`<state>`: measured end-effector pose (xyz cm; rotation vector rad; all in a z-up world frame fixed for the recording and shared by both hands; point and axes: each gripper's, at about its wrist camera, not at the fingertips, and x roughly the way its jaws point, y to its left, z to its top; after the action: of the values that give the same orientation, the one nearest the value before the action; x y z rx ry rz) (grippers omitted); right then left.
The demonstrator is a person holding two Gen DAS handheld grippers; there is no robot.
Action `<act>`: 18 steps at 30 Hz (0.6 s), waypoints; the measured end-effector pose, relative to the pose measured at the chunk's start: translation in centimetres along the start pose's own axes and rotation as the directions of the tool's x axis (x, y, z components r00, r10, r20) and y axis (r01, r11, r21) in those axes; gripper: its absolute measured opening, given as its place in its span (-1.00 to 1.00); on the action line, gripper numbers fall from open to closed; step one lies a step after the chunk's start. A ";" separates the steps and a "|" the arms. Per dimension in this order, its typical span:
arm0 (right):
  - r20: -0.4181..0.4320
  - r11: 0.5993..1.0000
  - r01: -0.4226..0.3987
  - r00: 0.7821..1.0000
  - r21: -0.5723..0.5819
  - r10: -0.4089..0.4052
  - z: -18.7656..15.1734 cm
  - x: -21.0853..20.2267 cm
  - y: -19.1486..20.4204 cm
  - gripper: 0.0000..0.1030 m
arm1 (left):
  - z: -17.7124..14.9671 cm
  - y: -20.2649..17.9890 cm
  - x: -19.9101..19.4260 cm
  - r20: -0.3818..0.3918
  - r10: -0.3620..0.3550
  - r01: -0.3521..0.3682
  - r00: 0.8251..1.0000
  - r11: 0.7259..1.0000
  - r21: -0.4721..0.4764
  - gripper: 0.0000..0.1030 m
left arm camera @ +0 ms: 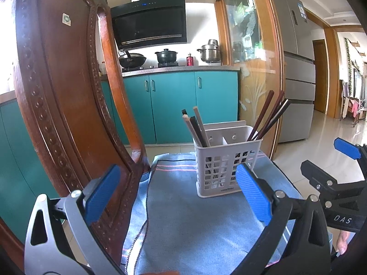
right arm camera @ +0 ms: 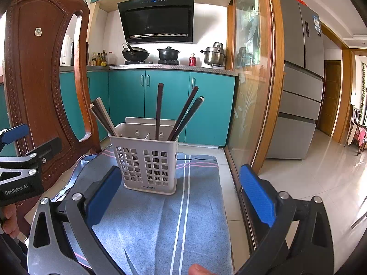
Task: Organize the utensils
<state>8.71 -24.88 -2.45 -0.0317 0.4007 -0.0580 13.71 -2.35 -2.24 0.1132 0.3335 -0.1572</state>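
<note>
A: Left wrist view?
B: Left gripper [left arm camera: 177, 193] spread wide, empty. Utensil holder [left arm camera: 226, 163] with chopsticks [left arm camera: 197, 127] stands mid-towel [left arm camera: 195, 224]; chair back [left arm camera: 62, 91] crowds the left edge.
A: Right wrist view?
B: Right gripper [right arm camera: 180, 193] released, empty; bare towel before the holder, glass door [right arm camera: 254, 91] alongside.

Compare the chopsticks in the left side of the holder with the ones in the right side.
The left chopsticks mix pale and dark sticks and all lean left, bunched together. The right chopsticks are all dark reddish-brown and fan apart, one nearly upright, the others leaning right. Both groups stand in the same white holder.
</note>
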 end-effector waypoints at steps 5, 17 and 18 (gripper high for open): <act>0.000 1.000 0.000 1.000 -0.002 0.000 0.0 0.0 0.0 0.94 | 0.0 -0.1 0.1 0.002 -0.001 0.001 1.000 1.000 0.012 0.94; -0.001 1.000 -0.001 1.000 -0.003 0.001 -0.1 0.1 -0.1 0.94 | -0.2 -0.2 0.3 0.015 0.034 -0.034 0.999 0.999 0.031 0.94; -0.001 1.000 -0.001 1.000 -0.003 0.001 -0.1 0.1 -0.1 0.94 | -0.2 -0.1 0.3 0.011 0.028 -0.029 1.000 0.999 0.027 0.94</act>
<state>8.80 -24.99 -2.60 -0.0349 0.4016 -0.0567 13.92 -2.46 -2.56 0.1441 0.3190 -0.1341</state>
